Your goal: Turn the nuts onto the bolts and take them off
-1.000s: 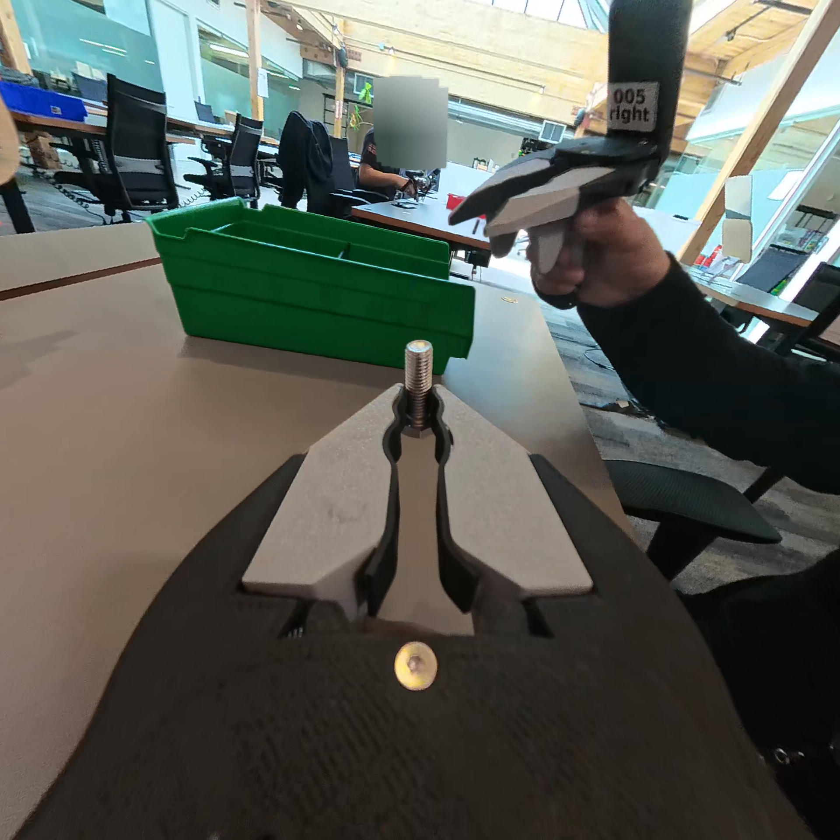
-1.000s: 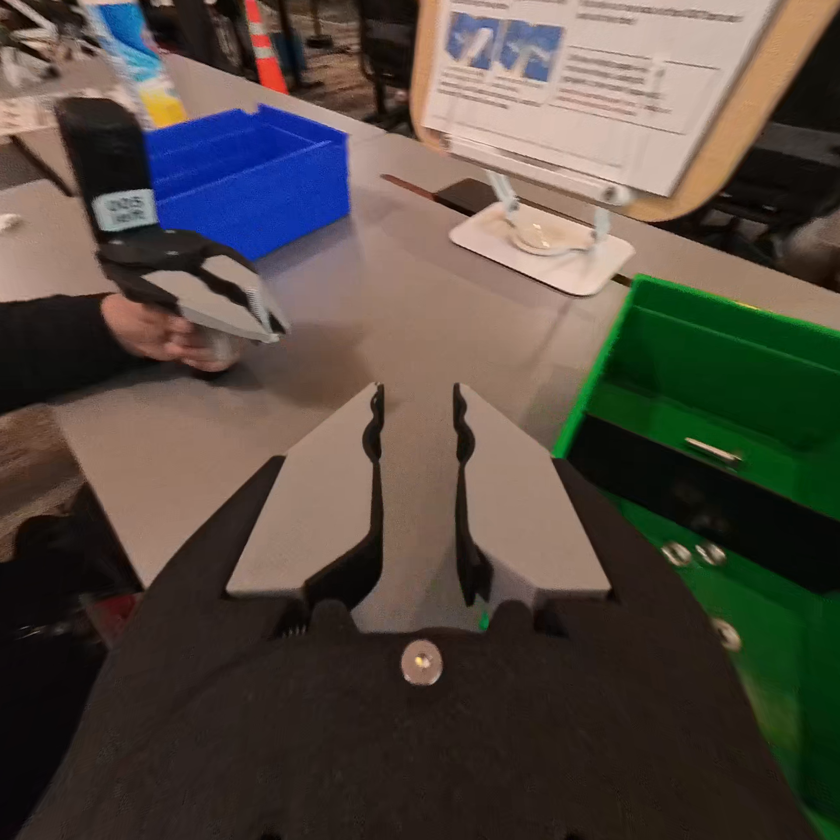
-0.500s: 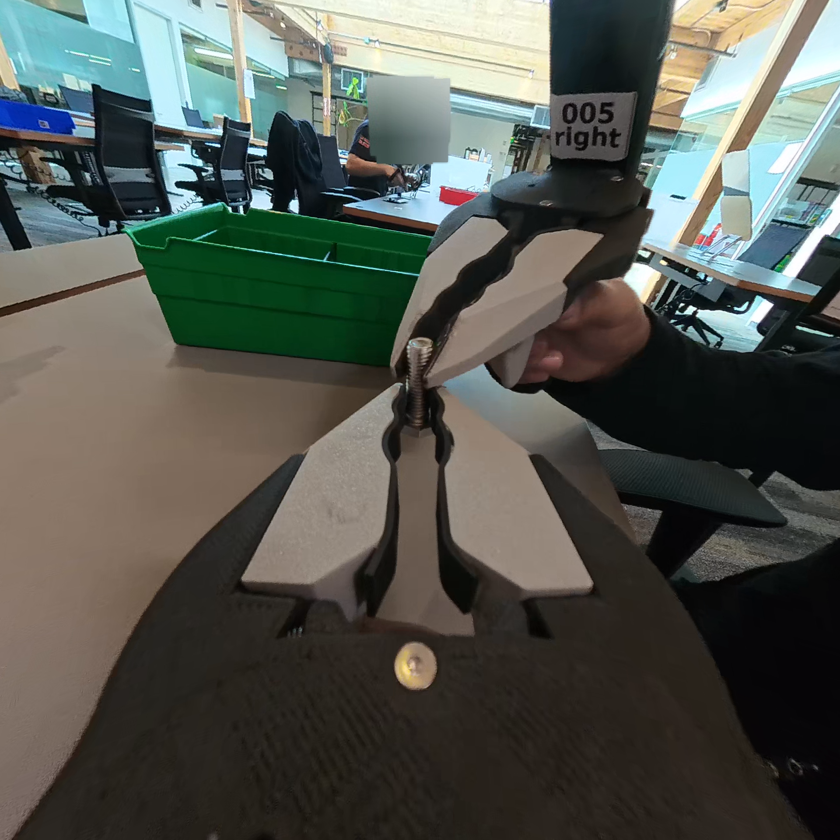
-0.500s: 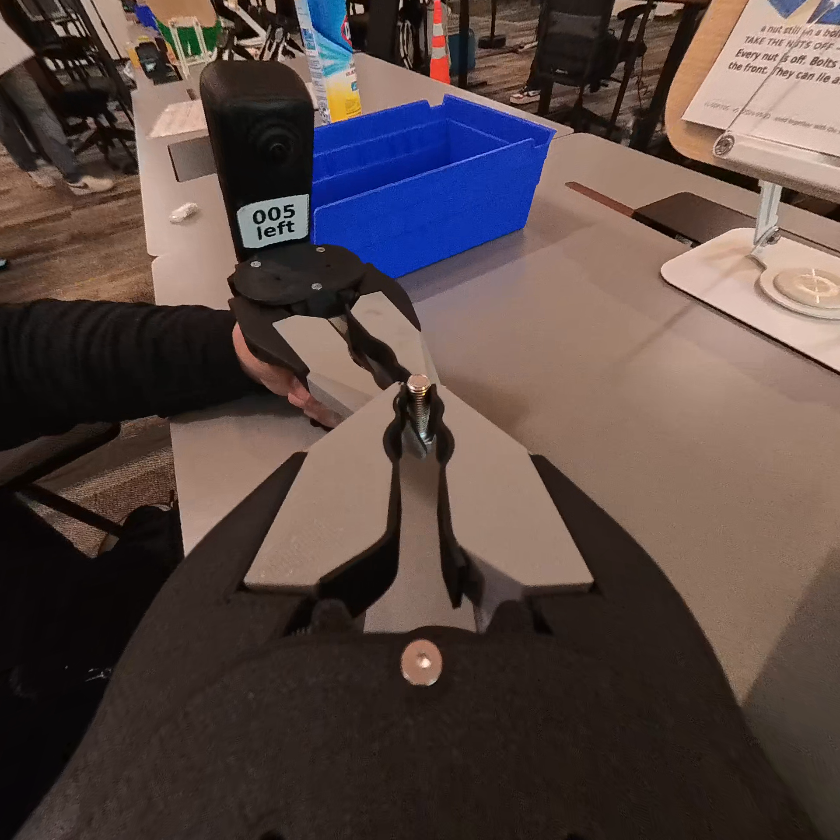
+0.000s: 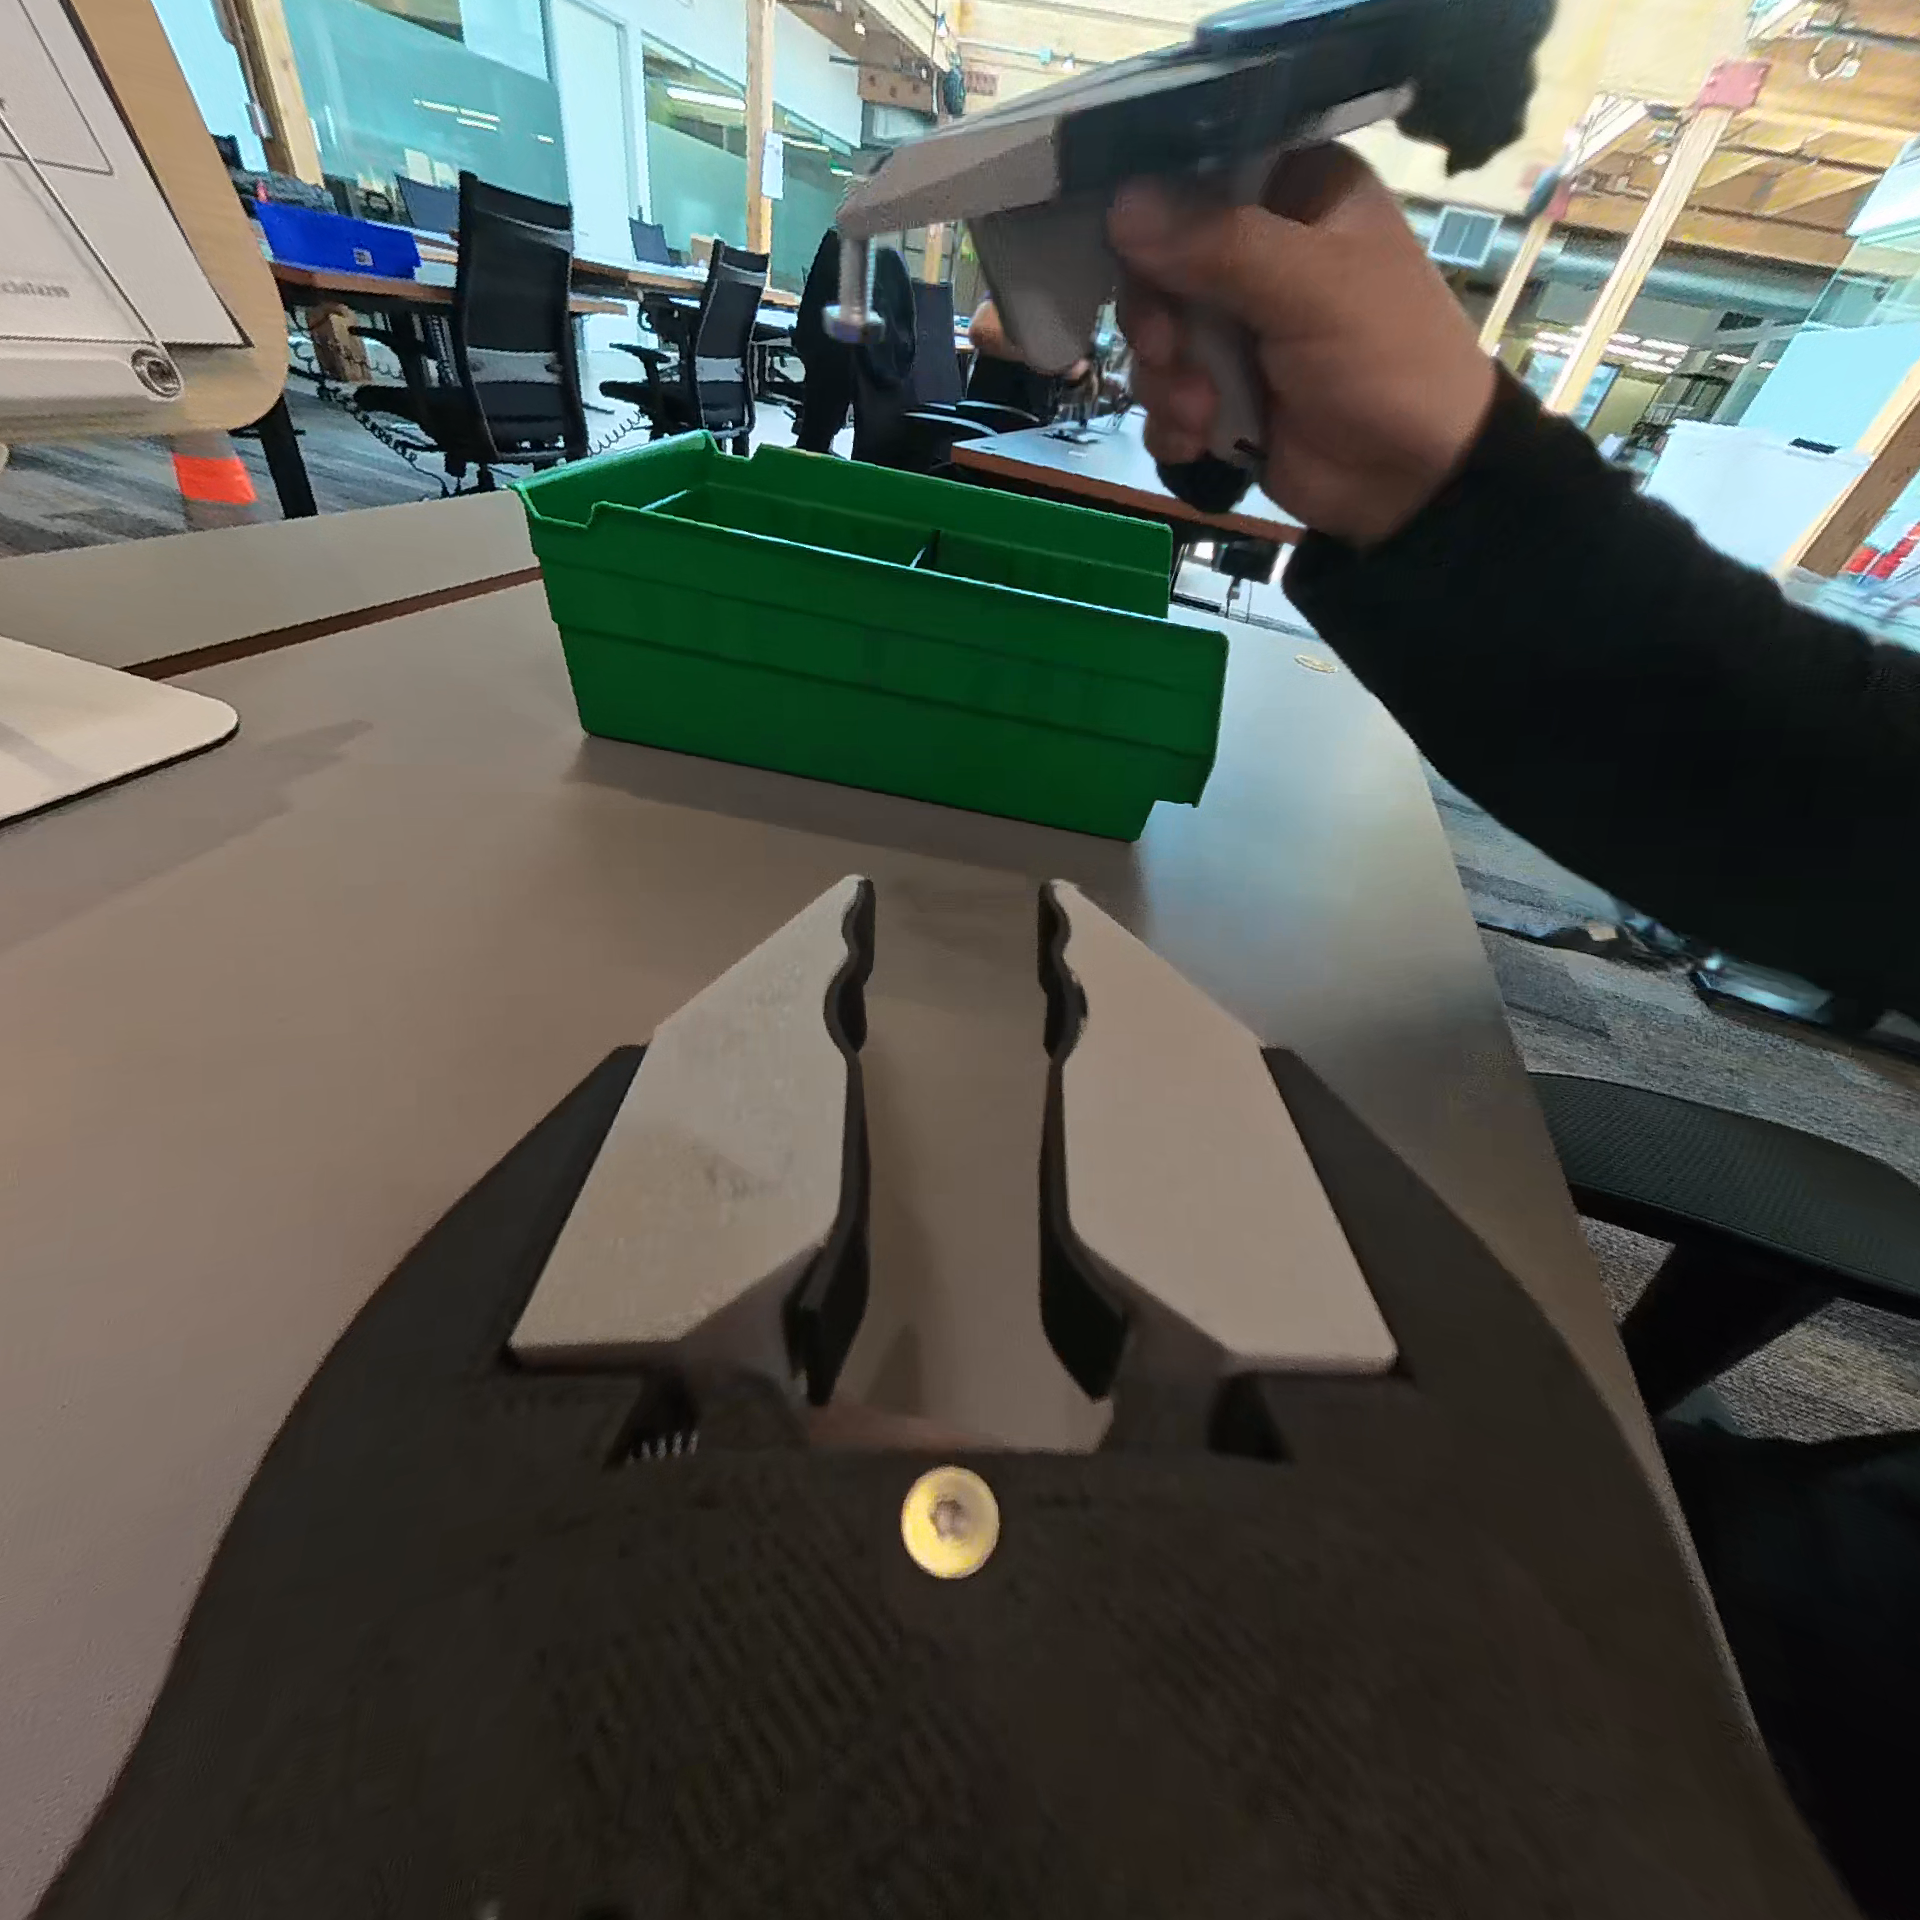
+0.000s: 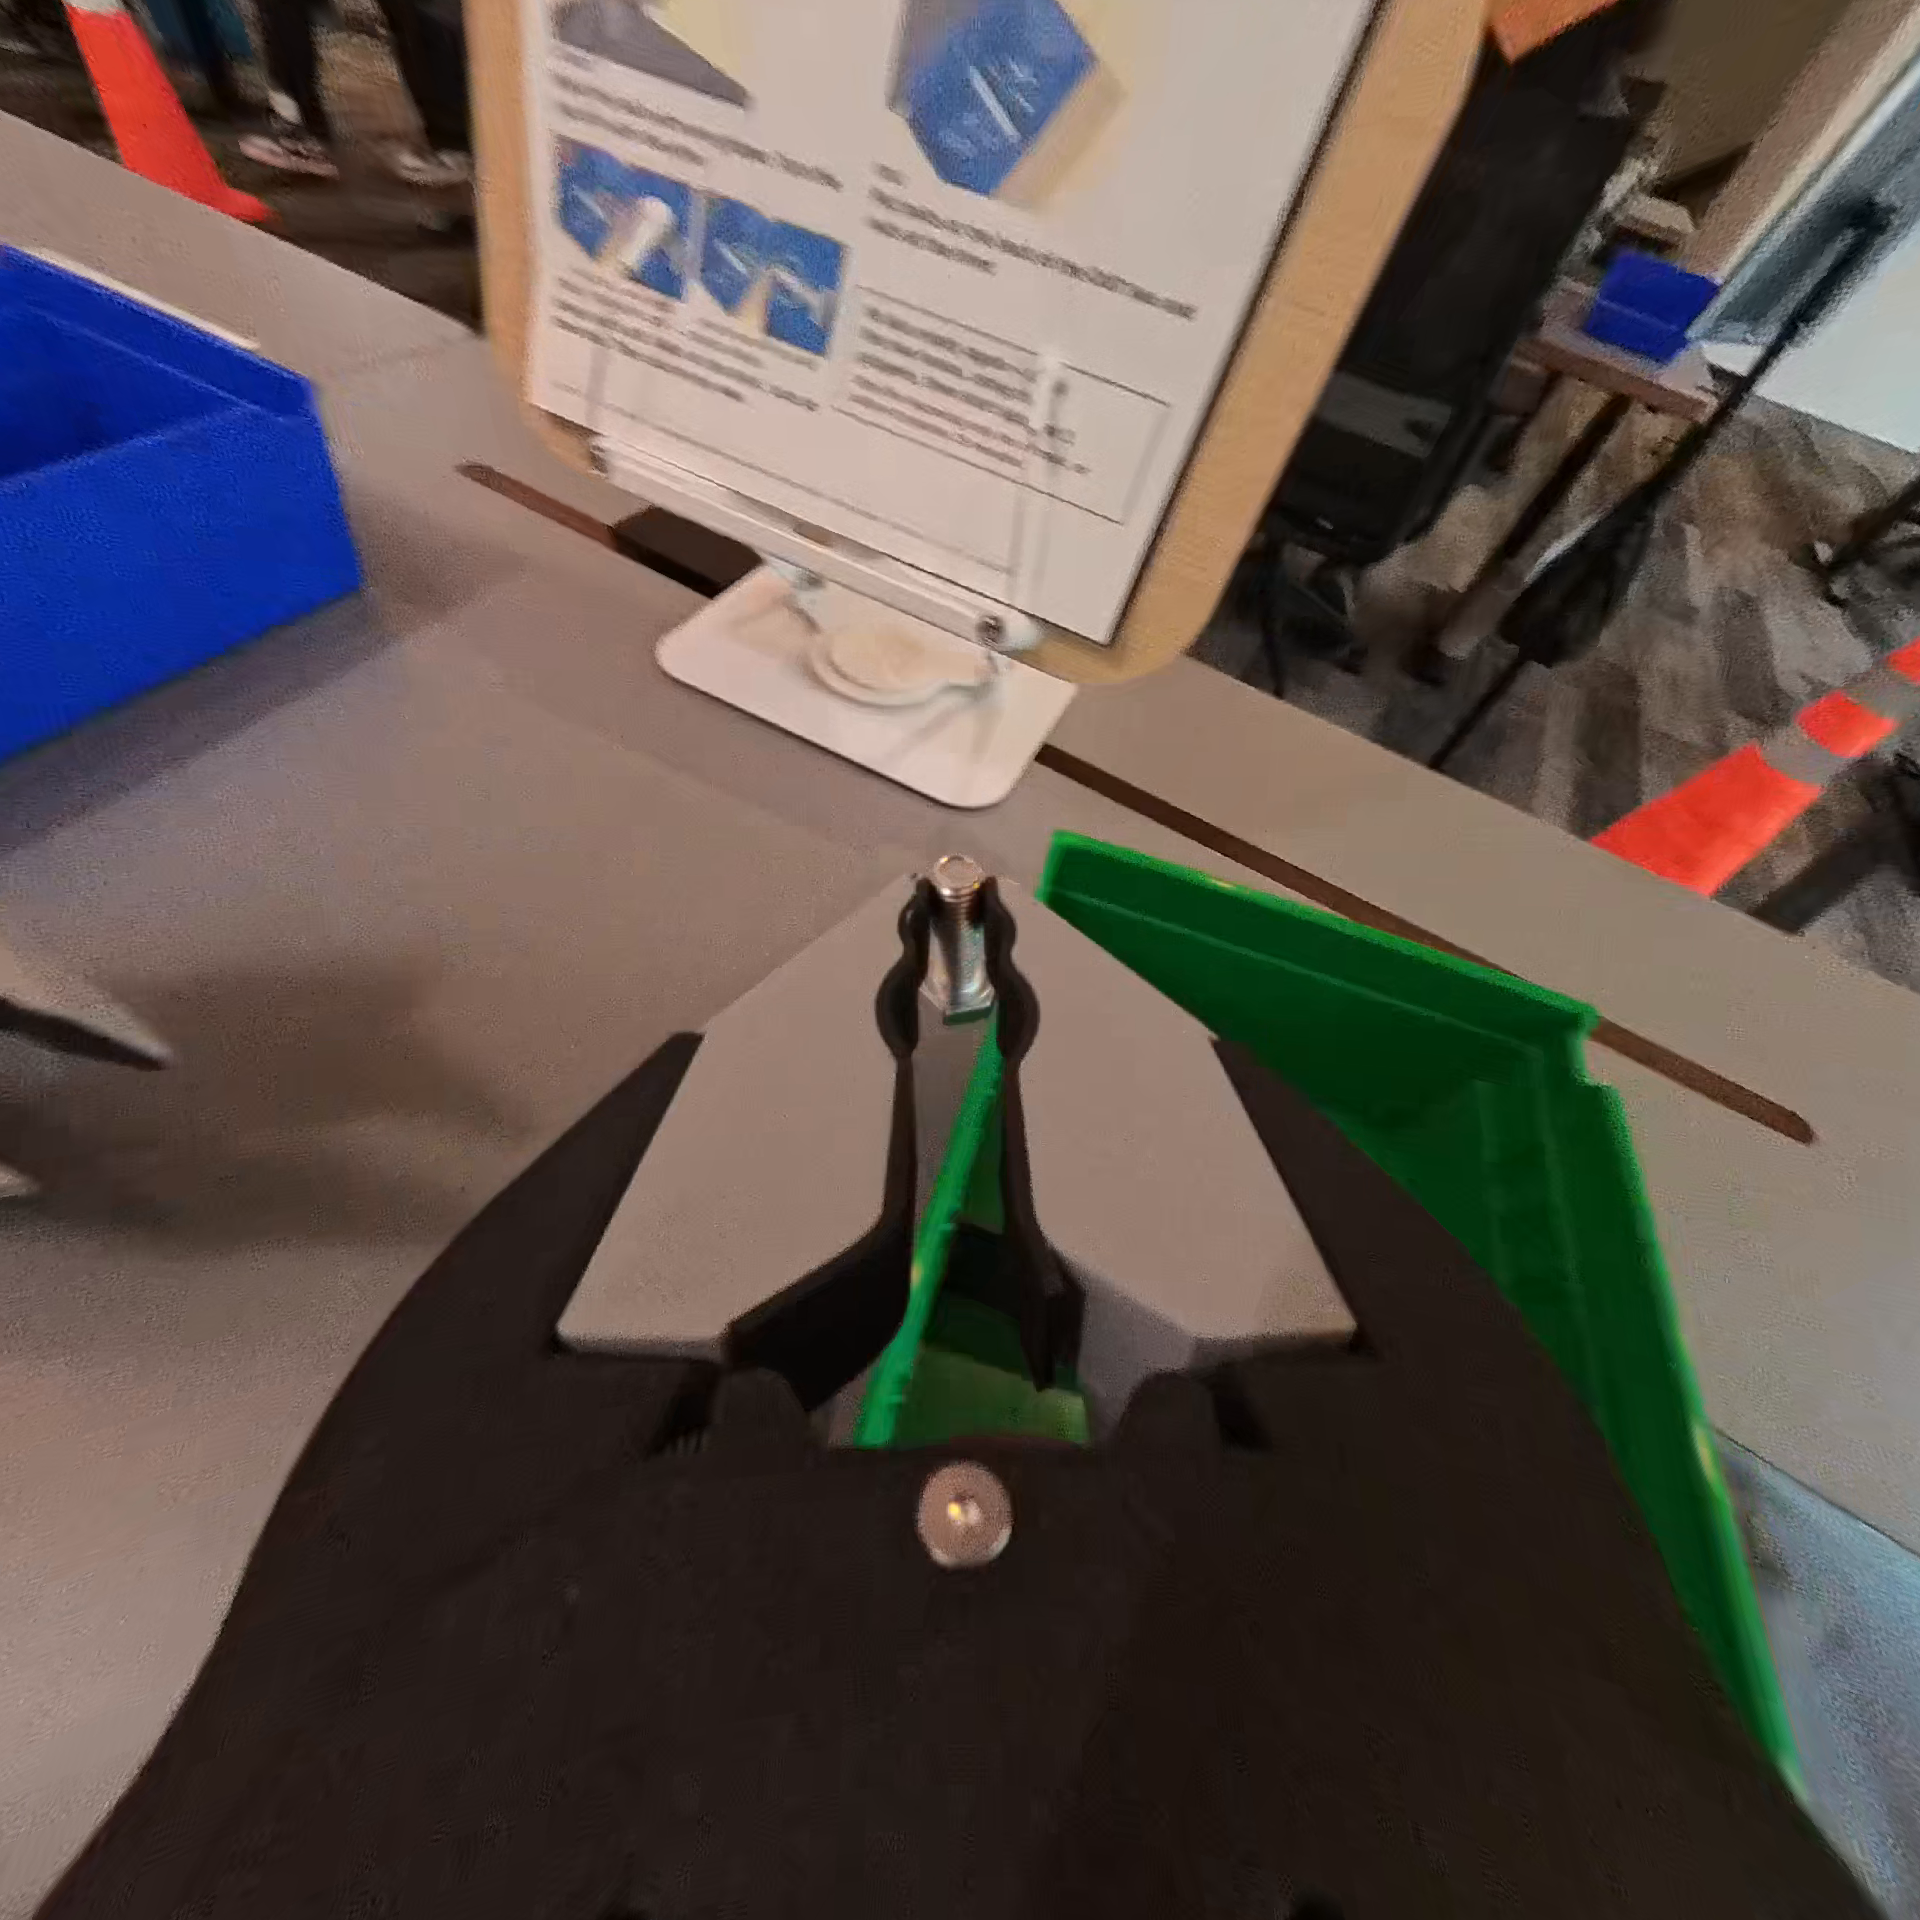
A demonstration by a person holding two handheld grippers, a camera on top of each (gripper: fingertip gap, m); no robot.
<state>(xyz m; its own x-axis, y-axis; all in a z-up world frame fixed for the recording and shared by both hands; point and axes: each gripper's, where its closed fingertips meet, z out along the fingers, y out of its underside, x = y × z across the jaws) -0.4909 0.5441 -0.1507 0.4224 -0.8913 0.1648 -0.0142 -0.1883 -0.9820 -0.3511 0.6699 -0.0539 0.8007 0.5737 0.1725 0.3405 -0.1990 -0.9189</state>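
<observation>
My right gripper [image 6: 956,914] is shut on a silver bolt [image 6: 956,951], threaded end up, held above the near edge of the green bin [image 6: 1403,1049]. In the left wrist view the right gripper [image 5: 868,208] hangs high above the green bin [image 5: 883,665], and the bolt [image 5: 854,296] hangs head down from its tips. My left gripper [image 5: 956,904] is open and empty above the grey table [image 5: 312,935]. No nut shows.
A blue bin [image 6: 135,520] stands at the left. A sign board on a white stand [image 6: 873,686] is behind the green bin. A person's hand [image 5: 1299,343] holds the right gripper. The table's edge and a black chair [image 5: 1745,1174] are at right.
The bolt has passed from my left gripper to my right one. My left gripper has opened and drawn back. My right gripper has lifted the bolt and swung over the green bin.
</observation>
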